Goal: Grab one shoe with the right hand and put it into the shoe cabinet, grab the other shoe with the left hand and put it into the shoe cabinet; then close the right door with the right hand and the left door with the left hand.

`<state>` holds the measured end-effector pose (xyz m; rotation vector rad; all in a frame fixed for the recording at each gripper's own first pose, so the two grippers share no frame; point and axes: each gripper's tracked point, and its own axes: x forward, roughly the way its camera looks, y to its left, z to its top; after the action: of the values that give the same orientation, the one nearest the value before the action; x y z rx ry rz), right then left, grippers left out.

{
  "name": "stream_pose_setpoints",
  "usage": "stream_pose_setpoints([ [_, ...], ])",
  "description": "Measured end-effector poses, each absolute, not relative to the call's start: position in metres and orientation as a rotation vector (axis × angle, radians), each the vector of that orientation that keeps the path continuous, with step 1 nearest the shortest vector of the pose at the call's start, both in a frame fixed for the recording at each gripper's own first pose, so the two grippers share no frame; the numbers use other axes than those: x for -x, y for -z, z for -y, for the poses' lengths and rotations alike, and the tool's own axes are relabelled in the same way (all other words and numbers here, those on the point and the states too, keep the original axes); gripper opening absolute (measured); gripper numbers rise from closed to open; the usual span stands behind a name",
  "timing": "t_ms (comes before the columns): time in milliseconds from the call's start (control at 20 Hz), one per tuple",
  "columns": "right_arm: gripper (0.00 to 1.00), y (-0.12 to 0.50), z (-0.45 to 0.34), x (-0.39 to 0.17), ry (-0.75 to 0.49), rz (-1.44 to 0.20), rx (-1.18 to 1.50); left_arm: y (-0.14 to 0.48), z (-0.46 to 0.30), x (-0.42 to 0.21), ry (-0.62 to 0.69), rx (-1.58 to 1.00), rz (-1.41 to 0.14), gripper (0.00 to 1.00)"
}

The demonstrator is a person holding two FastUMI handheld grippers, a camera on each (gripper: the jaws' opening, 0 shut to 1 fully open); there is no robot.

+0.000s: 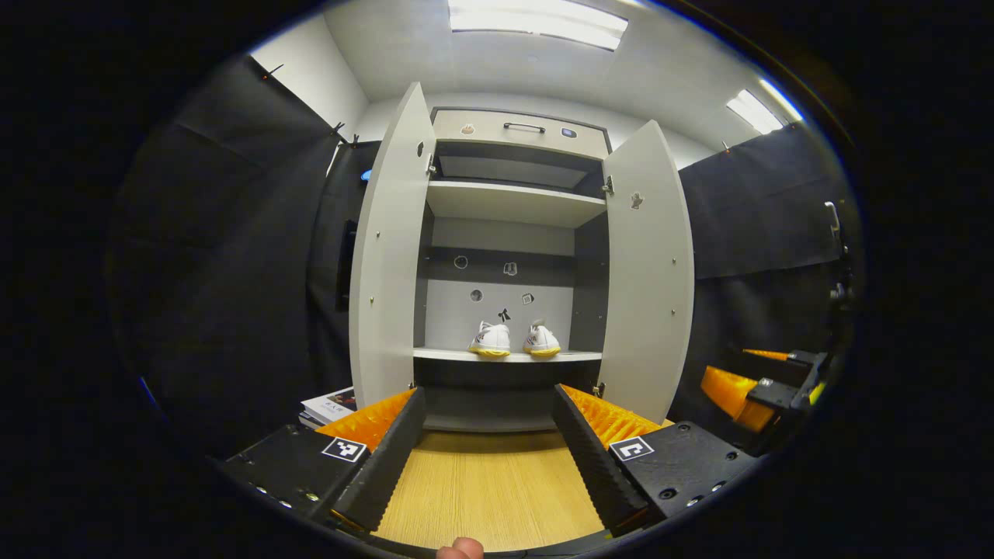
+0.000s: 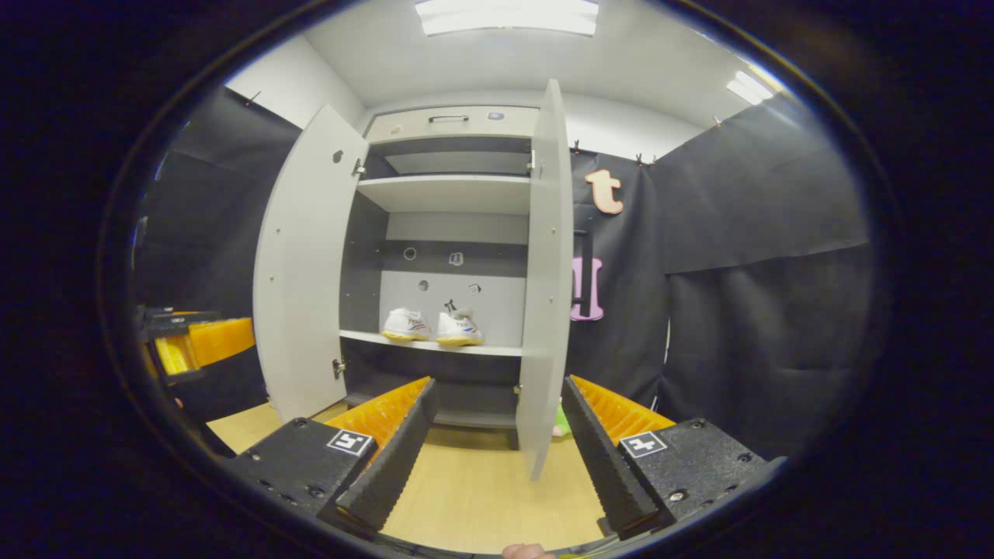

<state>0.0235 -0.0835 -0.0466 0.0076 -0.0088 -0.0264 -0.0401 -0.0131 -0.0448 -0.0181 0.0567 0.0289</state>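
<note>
Left door [image 1: 386, 256] hangs wide open: a stiff, light panel on hinges, so push the free edge flat, no pinch needed. Both shoes [image 1: 512, 340] sit side by side on the cabinet's lower shelf [image 1: 443, 355], done. Right door [image 2: 547, 272] also open, edge-on just ahead of the right gripper [image 2: 497, 442]. Left gripper [image 1: 491, 442] and the right one are both spread, empty, above the wooden floor [image 1: 489, 489].

I'm looking at black cloth walls [image 2: 761, 233], a pale wood floor [image 1: 489, 489], bright ceiling light panels [image 1: 536, 23], and stacked books [image 1: 330, 405] lying low left.
</note>
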Motion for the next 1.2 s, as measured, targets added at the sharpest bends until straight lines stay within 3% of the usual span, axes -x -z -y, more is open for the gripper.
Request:
stream_pose_setpoints([
  [500,1.00,0.011,0.200,-0.114,0.210,0.014,-0.040,0.065,0.007,0.062,-0.043,0.000,-0.105,0.98],
  [800,1.00,0.023,0.209,-0.159,0.210,-0.031,-0.076,0.065,-0.002,0.060,-0.056,-0.020,-0.101,0.98],
  [1000,1.00,0.014,0.194,-0.162,0.189,0.003,-0.056,0.071,-0.005,0.057,-0.057,-0.021,-0.120,0.98],
  [1100,0.94,0.013,0.183,-0.163,0.165,0.003,-0.055,0.071,-0.004,0.056,-0.052,-0.021,-0.121,0.98],
  [1200,0.98,0.011,0.174,-0.159,0.151,0.002,-0.052,0.069,0.000,0.055,-0.045,-0.022,-0.118,0.98],
])
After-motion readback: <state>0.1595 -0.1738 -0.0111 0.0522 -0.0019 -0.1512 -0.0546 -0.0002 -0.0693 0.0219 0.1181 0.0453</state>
